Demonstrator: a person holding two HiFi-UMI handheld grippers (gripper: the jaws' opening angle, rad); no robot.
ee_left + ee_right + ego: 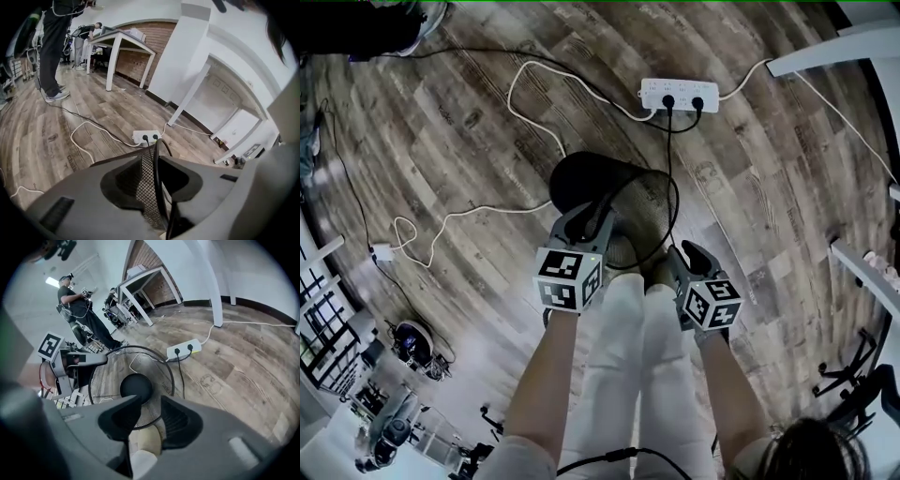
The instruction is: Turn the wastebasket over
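Note:
The wastebasket (592,183) is black wire mesh and is tipped over, with its solid bottom pointing away from me and its open mouth toward my legs. My left gripper (594,221) is shut on its rim. In the left gripper view the mesh wall (146,187) and rim wire run between the jaws of that gripper (151,183). My right gripper (682,259) is open beside the rim's right side, not holding it. The right gripper view looks past the right gripper (147,416) into the basket, down to its round bottom (136,387).
A white power strip (679,95) with two black plugs lies on the wood floor beyond the basket, and white and black cables (525,89) trail around it. White table legs (825,56) stand at the right. A person (79,305) stands farther off.

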